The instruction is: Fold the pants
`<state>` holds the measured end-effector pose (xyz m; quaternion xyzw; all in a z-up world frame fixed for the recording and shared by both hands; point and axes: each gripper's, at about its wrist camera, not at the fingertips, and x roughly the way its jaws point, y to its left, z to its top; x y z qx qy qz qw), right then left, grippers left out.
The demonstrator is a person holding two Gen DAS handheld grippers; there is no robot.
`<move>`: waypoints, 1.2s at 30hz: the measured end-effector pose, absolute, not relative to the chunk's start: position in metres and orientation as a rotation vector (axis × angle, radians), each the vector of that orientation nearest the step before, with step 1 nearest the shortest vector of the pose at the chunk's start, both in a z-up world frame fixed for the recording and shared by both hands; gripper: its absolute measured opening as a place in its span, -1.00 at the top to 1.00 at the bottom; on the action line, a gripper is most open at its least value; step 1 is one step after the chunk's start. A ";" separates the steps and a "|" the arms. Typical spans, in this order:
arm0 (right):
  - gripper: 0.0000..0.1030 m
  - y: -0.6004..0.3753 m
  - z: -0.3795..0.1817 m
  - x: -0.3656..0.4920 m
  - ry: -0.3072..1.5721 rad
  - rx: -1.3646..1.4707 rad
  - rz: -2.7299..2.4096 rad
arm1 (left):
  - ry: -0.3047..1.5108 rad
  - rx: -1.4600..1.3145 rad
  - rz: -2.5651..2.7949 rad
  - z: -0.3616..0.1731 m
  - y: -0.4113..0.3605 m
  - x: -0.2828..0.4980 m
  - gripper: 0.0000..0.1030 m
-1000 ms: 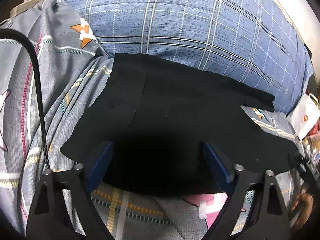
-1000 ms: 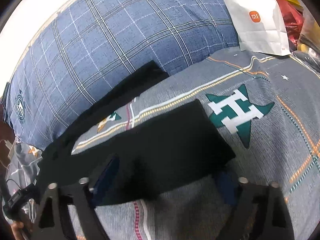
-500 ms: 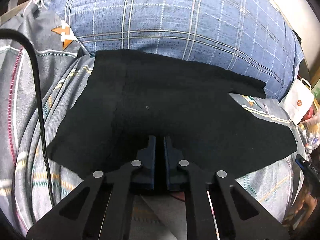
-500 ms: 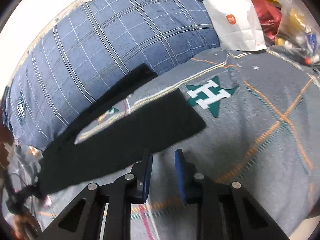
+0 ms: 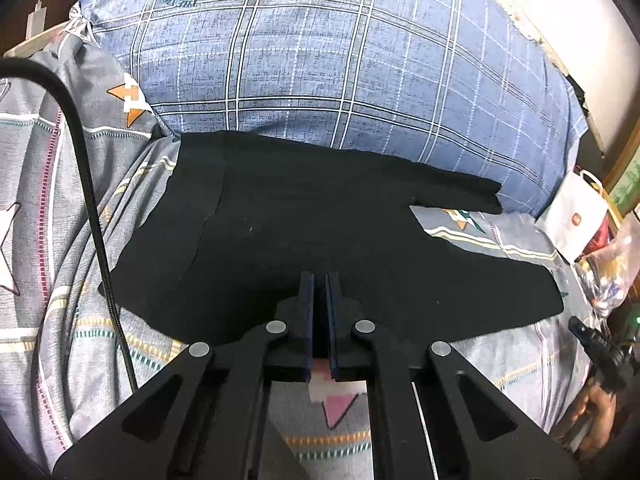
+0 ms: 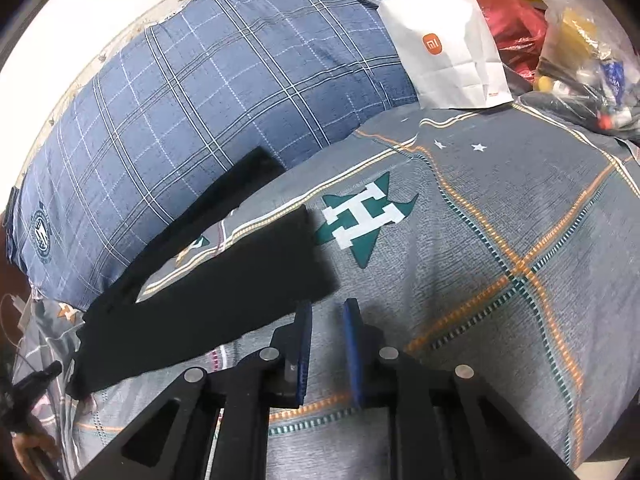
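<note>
Black pants (image 5: 304, 236) lie spread flat on a grey patterned bed sheet (image 5: 52, 240), waist to the left, two legs reaching right. My left gripper (image 5: 320, 280) is shut, with its blue pads over the near edge of the pants at the crotch area; whether cloth is pinched is hidden. In the right wrist view the pants (image 6: 224, 280) lie left of centre. My right gripper (image 6: 328, 308) is nearly closed with a narrow gap, empty, just right of the near leg's hem, over the bare sheet (image 6: 500, 280).
A large blue plaid pillow (image 5: 340, 60) lies behind the pants, also in the right wrist view (image 6: 200, 92). A white paper bag (image 6: 448, 40) and plastic bags (image 6: 580, 40) stand at the far right. A black cable (image 5: 88, 184) crosses the left.
Both grippers went from wide open to closed. The right gripper moved off the near leg's hem to the right. The left gripper drew back slightly over the near edge.
</note>
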<state>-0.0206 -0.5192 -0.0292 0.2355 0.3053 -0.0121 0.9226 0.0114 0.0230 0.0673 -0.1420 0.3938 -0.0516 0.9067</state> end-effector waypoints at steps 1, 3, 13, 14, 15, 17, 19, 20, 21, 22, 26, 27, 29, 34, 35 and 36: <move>0.72 -0.519 -0.029 -0.020 0.630 0.475 -0.022 | 0.820 -0.297 -0.105 0.066 0.025 0.009 0.92; 0.72 -0.518 -0.028 -0.021 0.639 0.450 -0.022 | 0.828 -0.323 -0.107 0.063 0.033 0.002 0.93; 0.73 -0.517 -0.008 -0.017 0.692 0.462 0.108 | 0.818 -0.405 -0.118 0.066 0.071 -0.025 0.93; 0.73 -0.515 -0.008 -0.015 0.691 0.474 0.124 | 0.815 -0.406 -0.122 0.066 0.070 -0.027 0.93; 0.73 -0.510 -0.010 -0.012 0.702 0.503 0.139 | 0.818 -0.408 -0.129 0.065 0.069 -0.028 0.93; 0.73 -0.506 -0.016 -0.006 0.735 0.566 0.166 | 0.834 -0.430 -0.130 0.061 0.067 -0.031 0.92; 0.72 -0.502 -0.023 -0.002 0.758 0.605 0.160 | 0.863 -0.458 -0.124 0.053 0.067 -0.031 0.92; 0.71 -0.500 -0.025 0.000 0.767 0.608 0.155 | 0.884 -0.471 -0.111 0.048 0.068 -0.029 0.92; 0.70 -0.499 -0.029 0.004 0.783 0.613 0.148 | 0.897 -0.482 -0.104 0.043 0.070 -0.027 0.92; 0.69 -0.500 -0.031 0.007 0.798 0.618 0.143 | 0.909 -0.497 -0.096 0.039 0.072 -0.025 0.92; 0.41 -0.500 -0.036 0.017 0.821 0.607 0.121 | 0.902 -0.508 -0.050 0.031 0.080 -0.021 0.55; 0.28 -0.501 -0.036 0.019 0.811 0.612 0.121 | 0.892 -0.496 -0.046 0.030 0.080 -0.021 0.18; 0.13 -0.501 -0.036 0.022 0.791 0.622 0.121 | 0.881 -0.495 -0.052 0.030 0.079 -0.019 -0.38; 0.08 -0.497 -0.036 0.037 0.760 0.644 0.119 | 0.896 -0.538 -0.020 0.022 0.085 -0.004 -0.45; 0.08 -0.497 -0.036 0.041 0.754 0.658 0.124 | 0.906 -0.549 -0.011 0.019 0.087 -0.001 -0.45; 0.08 -0.497 -0.037 0.046 0.745 0.678 0.133 | 0.913 -0.559 0.001 0.017 0.090 0.004 -0.44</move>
